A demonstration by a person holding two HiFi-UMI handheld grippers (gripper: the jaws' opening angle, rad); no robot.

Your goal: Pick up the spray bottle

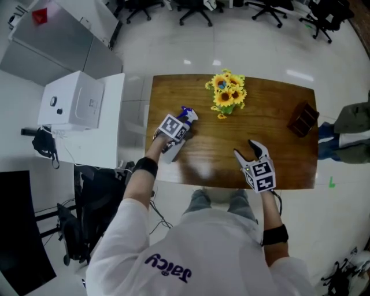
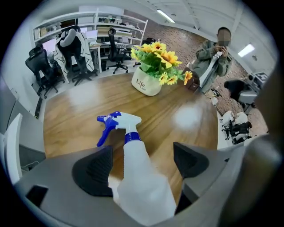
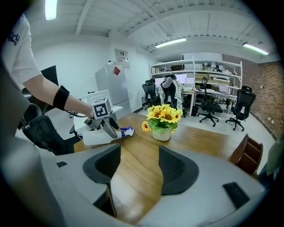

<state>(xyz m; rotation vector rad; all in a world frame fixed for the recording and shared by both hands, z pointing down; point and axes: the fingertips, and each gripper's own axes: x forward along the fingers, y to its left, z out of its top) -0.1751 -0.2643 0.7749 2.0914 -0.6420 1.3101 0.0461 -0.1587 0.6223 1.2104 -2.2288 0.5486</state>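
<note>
A white spray bottle [image 1: 188, 115] with a blue trigger head lies on its side near the left end of the wooden table [image 1: 277, 104]. My left gripper [image 1: 180, 137] is open, with its jaws on either side of the bottle's body. In the left gripper view the bottle [image 2: 137, 173] runs between the two dark pads, nozzle pointing away, and my left gripper [image 2: 142, 159] has a gap on the right side. From the right gripper view the bottle [image 3: 104, 136] rests on the table under the left gripper [image 3: 106, 126]. My right gripper [image 1: 247, 151] is open and holds nothing near the front edge.
A white pot of sunflowers [image 1: 226, 92] stands at the table's back middle. A brown wooden holder [image 1: 303, 118] sits at the right end. A white box [image 1: 72, 101] rests on a side desk to the left. A person [image 1: 352, 124] stands beyond the right end. Office chairs [image 1: 272, 8] line the back.
</note>
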